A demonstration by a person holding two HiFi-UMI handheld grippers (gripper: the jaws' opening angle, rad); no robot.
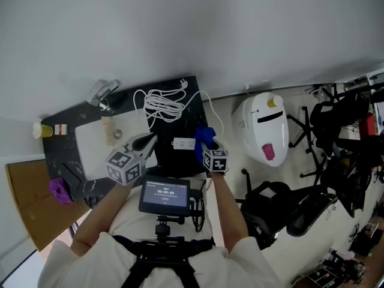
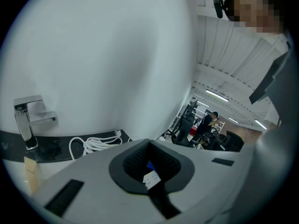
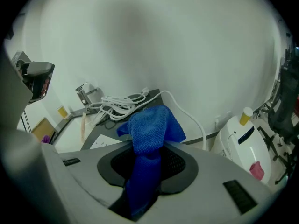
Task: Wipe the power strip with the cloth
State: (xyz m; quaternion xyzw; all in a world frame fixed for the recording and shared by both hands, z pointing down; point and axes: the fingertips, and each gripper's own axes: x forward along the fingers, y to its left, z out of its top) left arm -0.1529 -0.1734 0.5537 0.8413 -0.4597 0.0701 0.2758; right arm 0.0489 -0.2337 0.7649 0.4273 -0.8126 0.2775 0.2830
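Between the clamping fingers [image 3: 183,166] of the right gripper [image 3: 148,148] sits the cloth [image 3: 150,124]; left gripper [image 2: 150,168] closed, empty.

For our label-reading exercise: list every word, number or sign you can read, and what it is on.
Nothing can be read for certain.
Screen: digits, too small to read.
Small box: print blurred.
Power strip: marks too small.
Marker cubes: square patterns, no words.
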